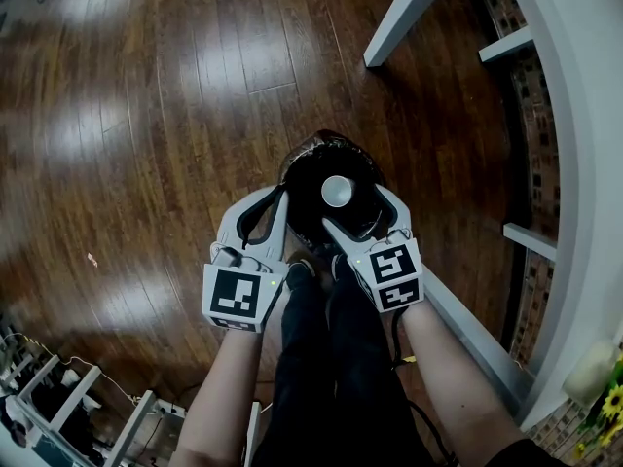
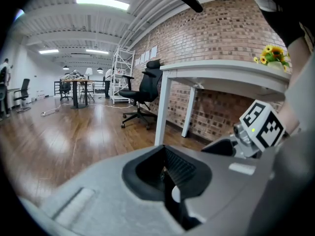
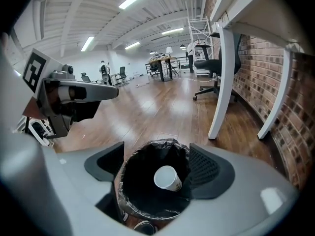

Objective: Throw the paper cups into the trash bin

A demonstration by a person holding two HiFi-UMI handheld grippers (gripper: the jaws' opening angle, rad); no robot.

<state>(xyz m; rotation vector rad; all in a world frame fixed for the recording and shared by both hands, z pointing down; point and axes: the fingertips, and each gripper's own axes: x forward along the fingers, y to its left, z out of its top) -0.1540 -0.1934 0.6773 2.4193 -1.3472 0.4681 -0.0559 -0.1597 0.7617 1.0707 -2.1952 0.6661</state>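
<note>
A round trash bin (image 1: 304,160) with a black liner stands on the wooden floor in front of the person's feet. One white paper cup (image 1: 337,191) lies inside it, mouth up. In the right gripper view the cup (image 3: 167,178) sits low within the bin (image 3: 132,200), touching neither pad. My right gripper (image 1: 362,214) hangs over the bin's right side, open, with nothing held. My left gripper (image 1: 274,197) is at the bin's left rim, its jaws together and empty; in its own view the left gripper (image 2: 170,181) shows only a thin slit.
A white table leg (image 1: 404,13) slants at the far right, and the table's white frame (image 1: 574,163) runs down the right side. Yellow flowers (image 1: 613,402) sit at the lower right. A white rack (image 1: 58,397) stands at the lower left. An office chair (image 2: 142,90) is farther off.
</note>
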